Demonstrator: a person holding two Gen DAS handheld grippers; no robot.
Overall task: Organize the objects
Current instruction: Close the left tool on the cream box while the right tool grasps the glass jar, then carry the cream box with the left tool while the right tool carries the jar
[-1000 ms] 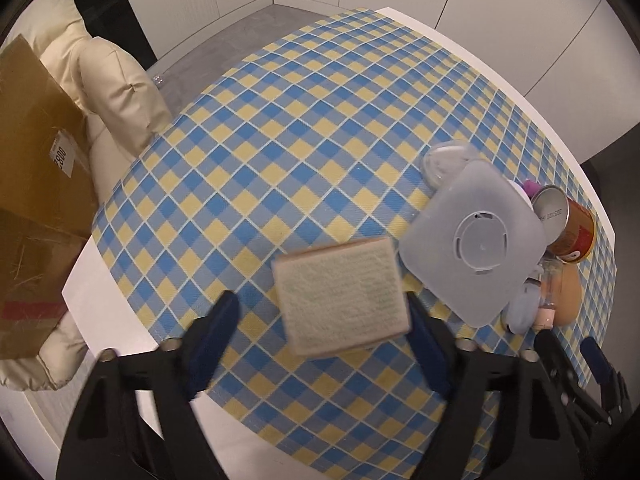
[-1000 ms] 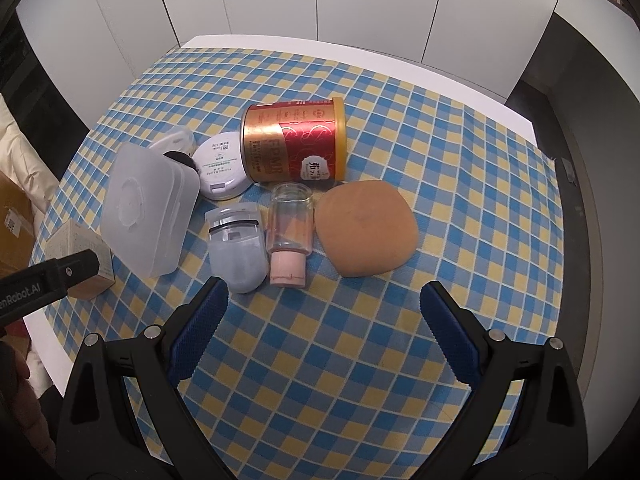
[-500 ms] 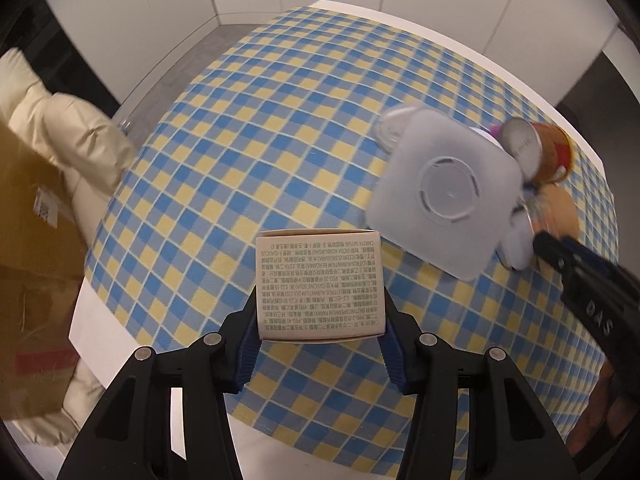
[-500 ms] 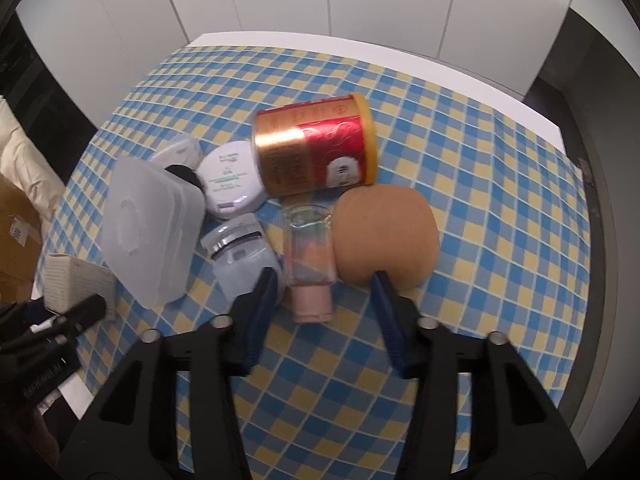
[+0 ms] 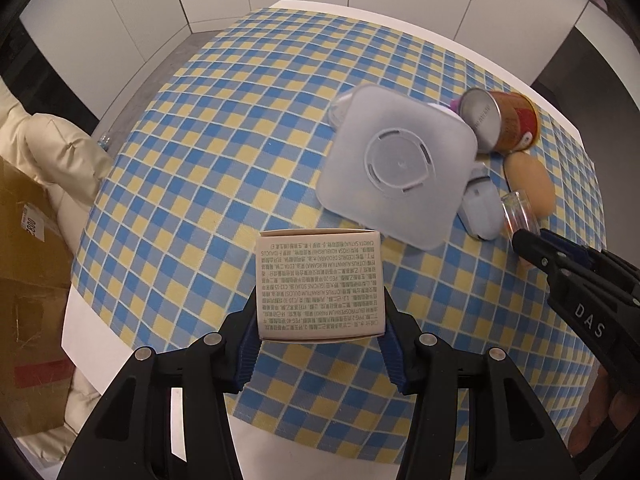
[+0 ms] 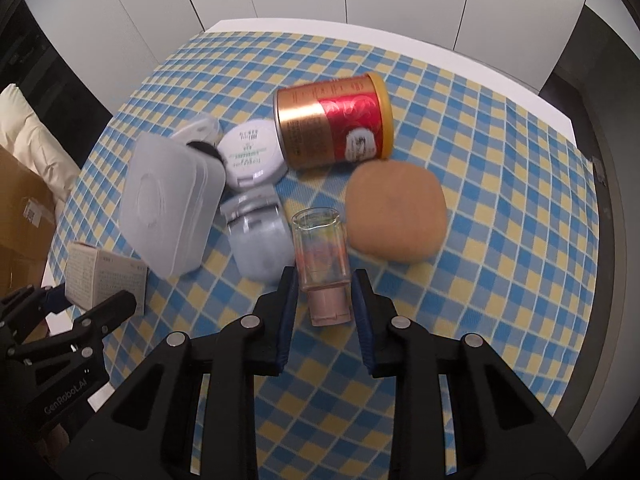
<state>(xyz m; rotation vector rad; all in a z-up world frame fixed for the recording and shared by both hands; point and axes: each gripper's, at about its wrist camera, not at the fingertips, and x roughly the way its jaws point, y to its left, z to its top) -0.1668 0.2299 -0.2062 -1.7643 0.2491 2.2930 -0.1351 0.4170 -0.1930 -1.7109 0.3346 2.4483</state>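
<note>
My left gripper [image 5: 320, 328] is shut on a small beige carton [image 5: 320, 284] with printed text and holds it above the checked cloth near the table's left edge; the carton also shows in the right wrist view [image 6: 104, 276]. My right gripper [image 6: 323, 284] is shut on a clear glass bottle with a pink cap [image 6: 322, 256], lying on the cloth. The bottle shows in the left wrist view [image 5: 518, 210], with the right gripper [image 5: 528, 246] beside it.
A translucent plastic box [image 6: 168, 204], an eyelash curler case [image 6: 260, 240], a white round compact [image 6: 252, 152], a red-gold tin on its side [image 6: 332, 128] and a tan sponge puff [image 6: 396, 216] crowd the cloth. A cardboard box [image 5: 24, 280] and cushions [image 5: 48, 148] stand beyond the left edge.
My left gripper closed on the carton and lifted it. My right gripper moved forward and closed on the glass bottle.
</note>
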